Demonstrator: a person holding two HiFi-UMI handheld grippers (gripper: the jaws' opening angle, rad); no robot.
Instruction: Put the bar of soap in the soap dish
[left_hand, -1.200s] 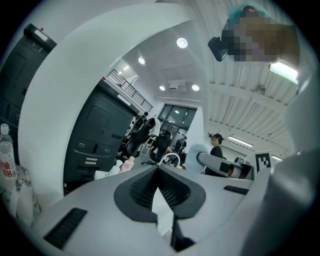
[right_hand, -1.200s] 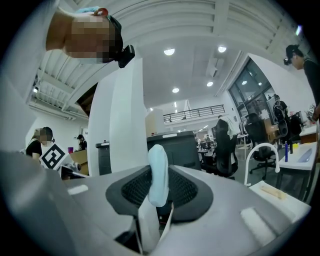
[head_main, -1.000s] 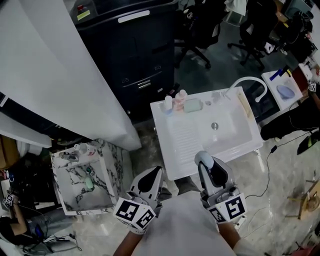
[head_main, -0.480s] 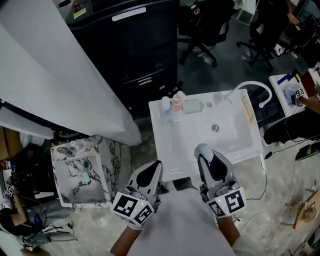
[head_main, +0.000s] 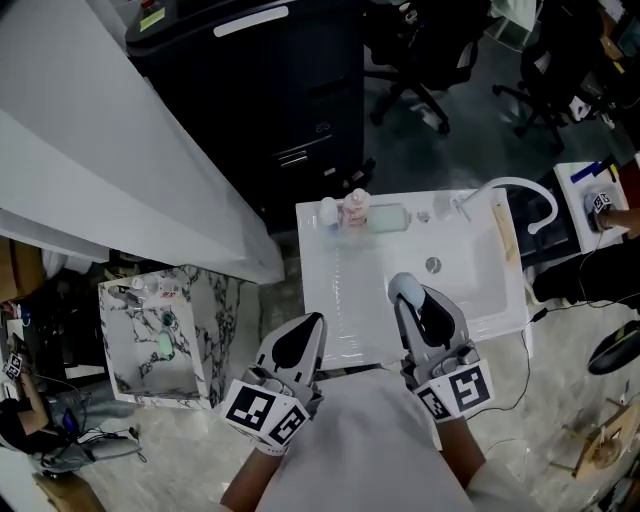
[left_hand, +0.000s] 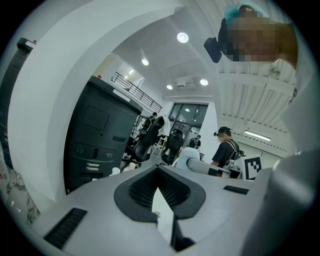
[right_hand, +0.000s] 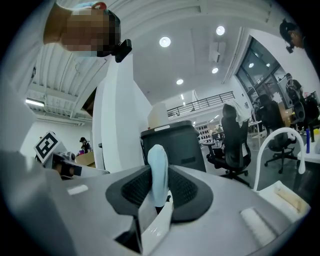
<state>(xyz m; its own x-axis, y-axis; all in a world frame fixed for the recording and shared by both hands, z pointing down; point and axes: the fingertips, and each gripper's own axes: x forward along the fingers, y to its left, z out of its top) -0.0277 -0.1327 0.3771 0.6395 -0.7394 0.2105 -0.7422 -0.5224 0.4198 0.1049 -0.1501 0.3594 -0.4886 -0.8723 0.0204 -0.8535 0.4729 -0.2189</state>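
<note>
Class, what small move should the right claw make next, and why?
Probably carry the right claw forward across the white sink: it grips the pale blue oval soap bar, and the pale green soap dish sits on the far rim.

Looked along the left gripper (left_hand: 159, 170), grey and broad across the bottom of the frame, with dark ribbed pads (left_hand: 137, 187) met at the tips and nothing held between. Caught a white sliver through the narrow wedge below those tips. Took in a dark cabinet (left_hand: 95, 135) at centre left, beside a pale curved wall (left_hand: 45, 90) along the left edge. Showed round ceiling lights (left_hand: 182, 37) near the top centre, black office chairs (left_hand: 150, 135) just above the pads, and a person in a dark cap (left_hand: 226, 150) right of centre, next to a square-marker cube (left_hand: 252, 167).
</note>
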